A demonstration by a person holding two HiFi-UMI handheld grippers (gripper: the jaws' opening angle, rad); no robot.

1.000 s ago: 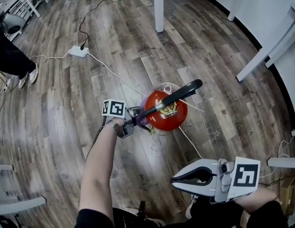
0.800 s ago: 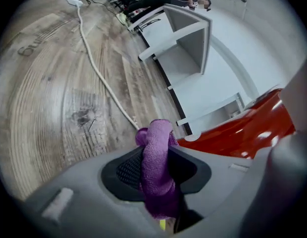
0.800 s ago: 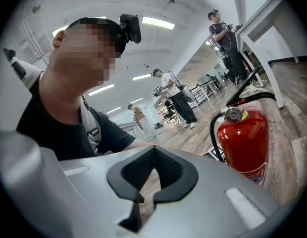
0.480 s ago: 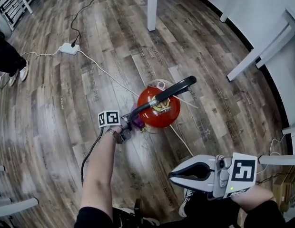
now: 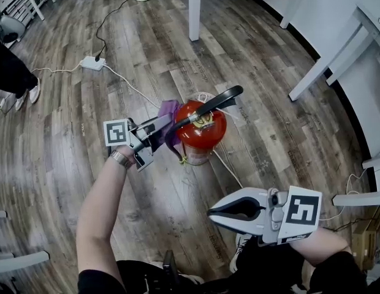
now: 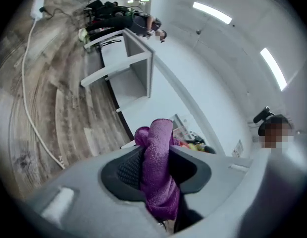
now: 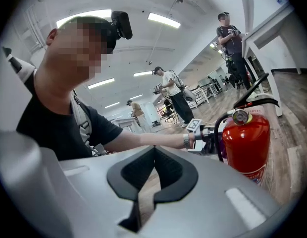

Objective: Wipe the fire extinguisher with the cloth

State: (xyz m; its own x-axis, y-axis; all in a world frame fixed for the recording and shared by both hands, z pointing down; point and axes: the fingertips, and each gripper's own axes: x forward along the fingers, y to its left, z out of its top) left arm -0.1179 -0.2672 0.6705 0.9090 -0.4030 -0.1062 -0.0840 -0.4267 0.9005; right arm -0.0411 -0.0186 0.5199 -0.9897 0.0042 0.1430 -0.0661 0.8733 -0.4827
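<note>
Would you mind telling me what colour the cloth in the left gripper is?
Purple; the cloth shows best in the left gripper view.

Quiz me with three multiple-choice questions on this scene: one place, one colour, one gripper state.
1. Where does the fire extinguisher stand?
A. on a white table
B. on the wood floor
C. on a chair
2. What colour is the cloth in the left gripper?
A. purple
B. yellow
C. white
3. How is the right gripper?
A. shut on the cloth
B. shut and empty
C. wide open
1 B: planks surround it.
2 A: purple folds sit between the left jaws.
3 B: its jaws meet on nothing.
</note>
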